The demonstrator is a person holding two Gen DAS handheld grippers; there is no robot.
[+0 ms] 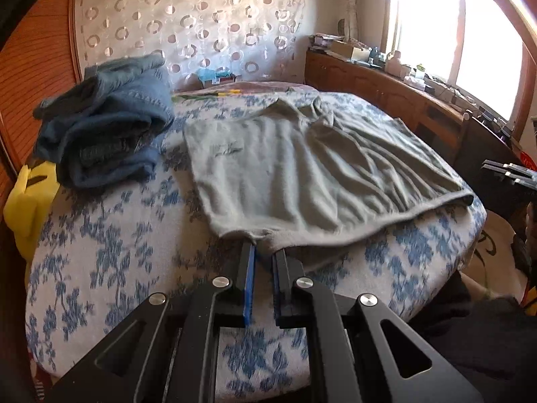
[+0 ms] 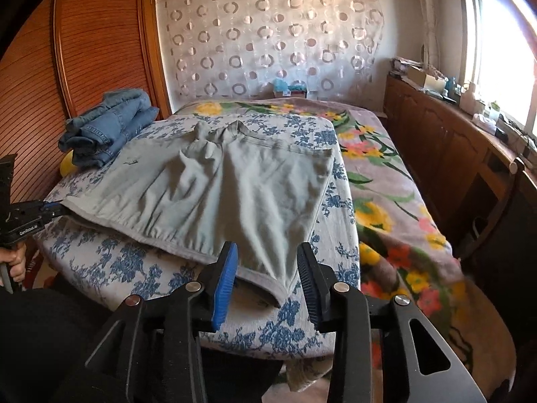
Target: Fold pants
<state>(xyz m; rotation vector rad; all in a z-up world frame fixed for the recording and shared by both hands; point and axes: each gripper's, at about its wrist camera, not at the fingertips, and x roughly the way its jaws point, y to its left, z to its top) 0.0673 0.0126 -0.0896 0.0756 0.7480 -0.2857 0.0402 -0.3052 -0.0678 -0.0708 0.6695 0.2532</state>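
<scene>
Grey-green pants (image 1: 302, 174) (image 2: 218, 194) lie folded and flat on a bed cover (image 1: 110, 235) with blue flowers. In the left wrist view my left gripper (image 1: 263, 250) is shut on the pants' near hem, its blue pads pinching the cloth. The right wrist view shows that same gripper (image 2: 55, 209) at the far left, holding the hem's left corner. My right gripper (image 2: 267, 268) stands open over the pants' near right corner; the cloth lies between the blue pads (image 2: 225, 285) without touching them. It also shows at the right edge of the left wrist view (image 1: 503, 171).
A stack of folded jeans (image 1: 107, 124) (image 2: 107, 127) sits at the bed's far left, with a yellow object (image 1: 27, 201) beside it. A flowered blanket (image 2: 386, 201) covers the bed's right side. A wooden cabinet (image 2: 453, 141) runs along the window wall. A hand (image 2: 16, 262) grips the left tool.
</scene>
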